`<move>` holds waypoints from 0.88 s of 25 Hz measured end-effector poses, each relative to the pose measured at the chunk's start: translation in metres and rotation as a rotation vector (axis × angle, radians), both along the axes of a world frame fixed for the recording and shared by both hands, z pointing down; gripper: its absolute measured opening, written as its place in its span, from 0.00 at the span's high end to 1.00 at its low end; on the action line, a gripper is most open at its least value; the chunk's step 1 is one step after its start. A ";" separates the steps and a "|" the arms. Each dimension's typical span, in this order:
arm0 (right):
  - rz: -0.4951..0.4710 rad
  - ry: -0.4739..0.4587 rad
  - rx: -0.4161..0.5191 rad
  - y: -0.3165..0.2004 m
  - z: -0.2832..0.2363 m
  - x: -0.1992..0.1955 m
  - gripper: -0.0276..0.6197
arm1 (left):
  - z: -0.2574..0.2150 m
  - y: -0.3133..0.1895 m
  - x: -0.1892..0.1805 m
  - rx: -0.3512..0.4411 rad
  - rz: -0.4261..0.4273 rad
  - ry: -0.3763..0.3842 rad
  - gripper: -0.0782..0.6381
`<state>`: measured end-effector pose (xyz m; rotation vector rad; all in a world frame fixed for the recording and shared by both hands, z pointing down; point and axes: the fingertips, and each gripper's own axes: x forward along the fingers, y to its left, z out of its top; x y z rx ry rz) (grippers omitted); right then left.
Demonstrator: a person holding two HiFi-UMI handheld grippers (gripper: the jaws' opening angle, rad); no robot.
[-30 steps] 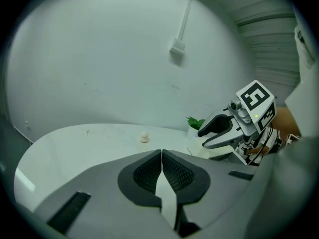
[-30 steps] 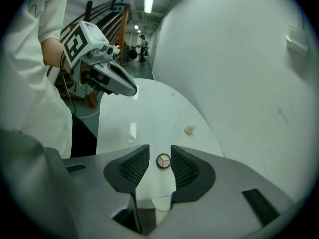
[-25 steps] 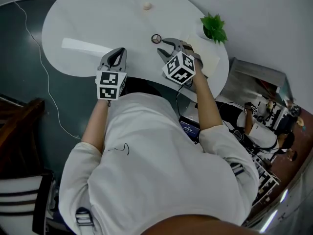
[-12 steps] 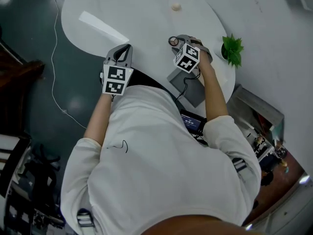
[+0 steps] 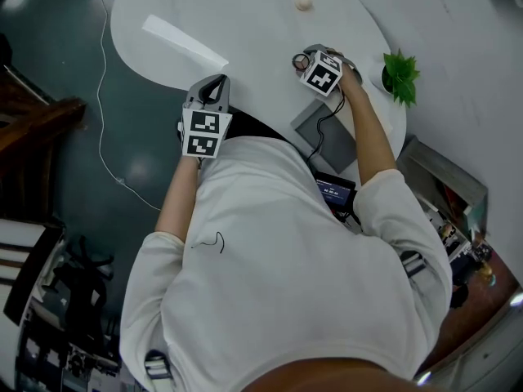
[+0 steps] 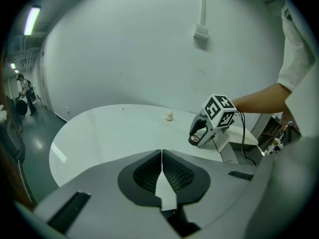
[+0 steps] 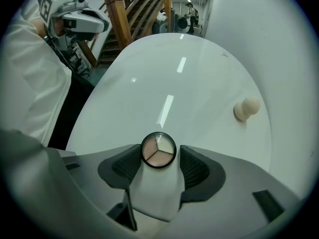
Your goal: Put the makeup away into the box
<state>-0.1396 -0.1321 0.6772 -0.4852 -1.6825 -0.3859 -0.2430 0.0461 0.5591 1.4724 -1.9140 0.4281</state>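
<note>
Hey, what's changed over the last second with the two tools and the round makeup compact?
The right tool moved forward to the round compact, which lay just ahead of it a second ago; its jaws now stand apart on either side of it, not clamped. The left tool stayed shut near the table edge; the compact and the beige sponge kept their places.
</note>
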 end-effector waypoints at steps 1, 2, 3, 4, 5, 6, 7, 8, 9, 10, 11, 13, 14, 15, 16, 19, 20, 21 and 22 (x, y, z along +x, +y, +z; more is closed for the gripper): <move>0.012 -0.004 -0.004 0.002 0.000 -0.003 0.60 | 0.000 0.001 -0.001 0.000 0.007 0.002 0.86; 0.027 -0.014 -0.008 0.005 -0.001 -0.006 0.63 | -0.001 0.001 -0.003 0.000 0.018 0.002 0.86; 0.041 -0.022 -0.012 0.008 -0.001 -0.008 0.64 | -0.002 0.001 -0.003 0.000 0.029 0.000 0.86; 0.049 -0.027 -0.015 0.010 0.000 -0.008 0.64 | -0.003 0.000 -0.003 0.000 0.039 -0.001 0.86; 0.051 -0.028 -0.016 0.011 0.000 -0.007 0.64 | -0.004 -0.001 -0.002 0.001 0.047 -0.001 0.86; 0.049 -0.029 -0.014 0.012 -0.001 -0.008 0.64 | -0.005 -0.003 -0.001 0.003 0.053 0.000 0.86; 0.047 -0.030 -0.011 0.012 -0.003 -0.010 0.63 | -0.005 -0.005 -0.001 0.005 0.059 0.002 0.86; 0.048 -0.032 -0.007 0.013 -0.005 -0.011 0.63 | -0.007 -0.005 0.000 0.007 0.065 0.003 0.86; 0.051 -0.038 -0.006 0.015 -0.008 -0.014 0.63 | -0.008 -0.005 0.001 0.009 0.071 0.004 0.86; 0.058 -0.049 -0.006 0.018 -0.011 -0.016 0.63 | -0.009 -0.005 0.002 0.011 0.077 0.005 0.86; 0.071 -0.064 -0.006 0.020 -0.015 -0.018 0.63 | -0.010 -0.004 0.003 0.014 0.086 0.005 0.86; 0.118 -0.105 -0.002 0.023 -0.024 -0.023 0.63 | -0.011 -0.005 0.004 0.021 0.112 0.004 0.86; 0.147 -0.131 -0.002 0.024 -0.029 -0.025 0.63 | -0.011 -0.007 0.005 0.024 0.128 0.003 0.86; 0.177 -0.158 -0.003 0.024 -0.033 -0.028 0.63 | -0.012 -0.010 0.005 0.027 0.142 0.002 0.86; 0.206 -0.186 -0.006 0.025 -0.038 -0.031 0.63 | -0.013 -0.013 0.005 0.029 0.155 0.002 0.86; 0.306 -0.277 -0.020 0.029 -0.057 -0.040 0.63 | -0.016 -0.025 0.005 0.040 0.194 0.001 0.86; 0.343 -0.308 -0.028 0.031 -0.064 -0.043 0.63 | -0.017 -0.029 0.006 0.045 0.207 0.001 0.86; 0.381 -0.339 -0.036 0.033 -0.070 -0.045 0.63 | -0.018 -0.033 0.007 0.050 0.221 0.000 0.86; 0.419 -0.370 -0.042 0.034 -0.077 -0.047 0.63 | -0.019 -0.037 0.007 0.055 0.235 -0.001 0.86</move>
